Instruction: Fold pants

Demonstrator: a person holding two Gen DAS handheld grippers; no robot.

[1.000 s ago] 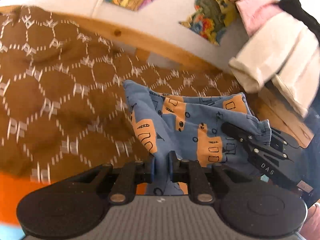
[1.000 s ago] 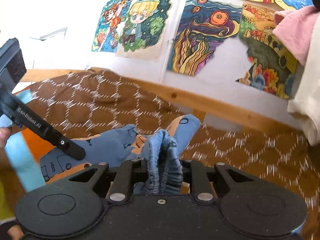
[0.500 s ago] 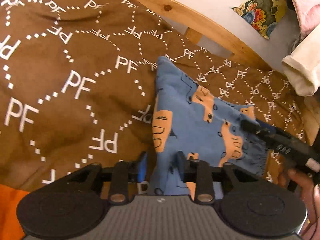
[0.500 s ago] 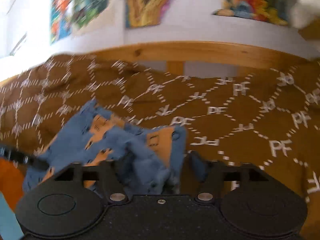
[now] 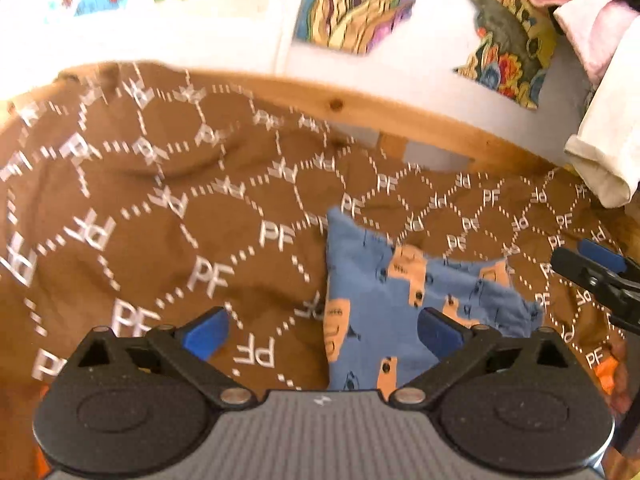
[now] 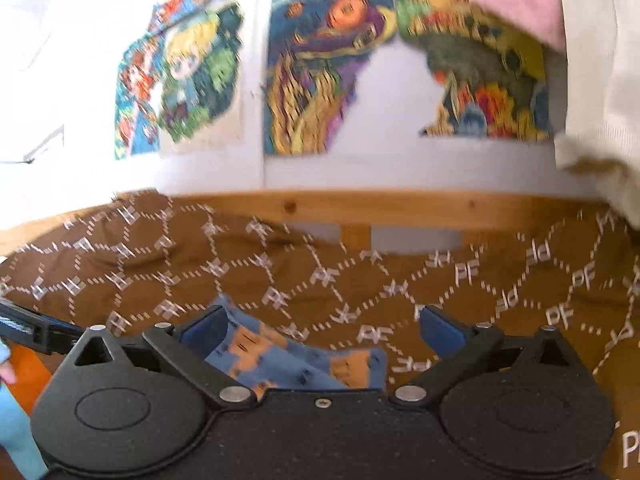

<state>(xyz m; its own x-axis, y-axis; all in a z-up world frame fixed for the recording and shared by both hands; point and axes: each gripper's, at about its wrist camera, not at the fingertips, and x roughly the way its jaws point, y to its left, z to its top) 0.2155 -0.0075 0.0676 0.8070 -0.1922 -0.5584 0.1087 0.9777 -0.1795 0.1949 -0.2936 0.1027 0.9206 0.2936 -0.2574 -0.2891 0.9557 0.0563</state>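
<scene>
Brown bedspread [image 5: 168, 208], printed with white dashed hexagons and "PF" marks, covers the bed; slightly rumpled at its far left. Wooden bed rail [image 5: 400, 116] runs along the back, white wall above hung with colourful drawings [image 6: 308, 80]. Cream and pink garments [image 5: 600, 100] hang at right. Blue pants [image 5: 400, 312] with orange patches lie folded on the spread. Left gripper [image 5: 322, 332] spread wide, holding nothing, pants partly between its fingers. Right gripper [image 6: 320, 334] likewise wide, empty, above the pants [image 6: 296, 364].
</scene>
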